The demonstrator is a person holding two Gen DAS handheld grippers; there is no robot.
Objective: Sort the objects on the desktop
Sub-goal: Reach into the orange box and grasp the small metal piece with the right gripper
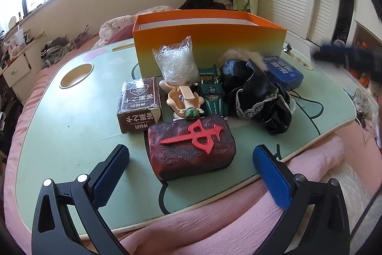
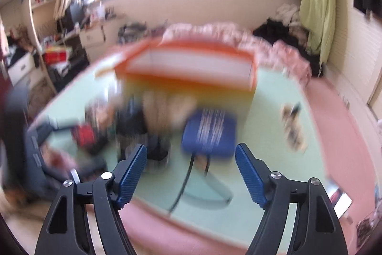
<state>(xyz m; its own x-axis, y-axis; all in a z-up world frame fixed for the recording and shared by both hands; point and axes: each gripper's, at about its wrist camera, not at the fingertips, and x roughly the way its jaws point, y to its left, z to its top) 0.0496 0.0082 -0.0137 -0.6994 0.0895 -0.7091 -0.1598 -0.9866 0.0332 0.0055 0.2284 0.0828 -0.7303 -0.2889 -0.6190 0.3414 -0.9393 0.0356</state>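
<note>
My left jaws [image 1: 191, 173] stand wide open and hold nothing, with the dark red block [image 1: 192, 148] bearing a raised red emblem lying between them low in the centre of the left wrist frame, neither pad touching it. It sits on the pale green surface [image 1: 71, 130] near the front edge, and behind it, toward the middle of the frame, crowd the brown card box [image 1: 138, 103], a cream toy figure [image 1: 183, 99], a green toy car [image 1: 212, 97], a crinkled clear bag [image 1: 175, 63] and a heap of black cloth [image 1: 257, 97], with a blue tin [image 1: 284, 72] to the right. The orange box [image 1: 210, 40] stands open at the back, and I judge that is where things are meant to go. My right jaws [image 2: 191, 173] are partly open and empty, though that view is badly smeared; the blue tin [image 2: 210, 133] shows just beyond them at centre. To take the red block well, I think I should come down square over its shorter sides so the pads meet flat faces, not the emblem, and close only once both pads are level with its middle. It looks bulky for the jaws, so a centred bite matters. I would lift straight up before carrying it back, to avoid clipping the small toy just behind it.
</note>
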